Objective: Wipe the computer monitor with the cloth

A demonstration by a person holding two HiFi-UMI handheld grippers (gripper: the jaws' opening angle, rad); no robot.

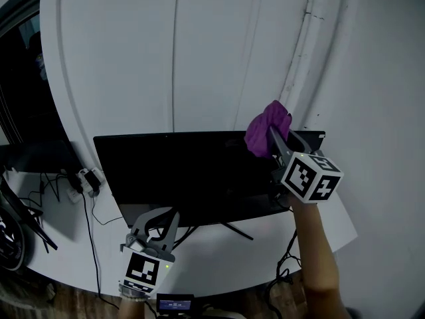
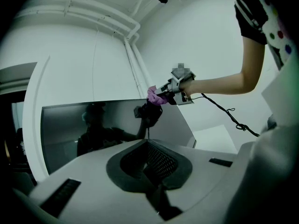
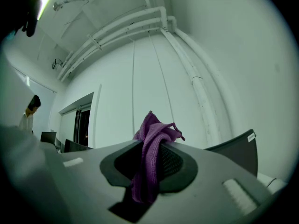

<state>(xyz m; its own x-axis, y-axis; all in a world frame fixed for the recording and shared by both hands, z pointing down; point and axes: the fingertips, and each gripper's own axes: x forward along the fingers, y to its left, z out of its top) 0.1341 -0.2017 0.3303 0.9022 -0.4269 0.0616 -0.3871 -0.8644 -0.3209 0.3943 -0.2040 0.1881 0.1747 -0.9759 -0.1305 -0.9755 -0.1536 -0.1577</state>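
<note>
A black computer monitor (image 1: pixel 179 171) stands on a white table (image 1: pixel 219 264) against a white wall. The right gripper (image 1: pixel 273 137) pinches a bunched purple cloth (image 1: pixel 264 128) between its jaws and holds it at the screen's 1 o'clock corner, probably to begin a wiping pass from the top. The left gripper (image 1: pixel 159 216), jaws pressed together and empty, hangs at 7 o'clock, below the screen and apparently keeping clear of it.
</note>
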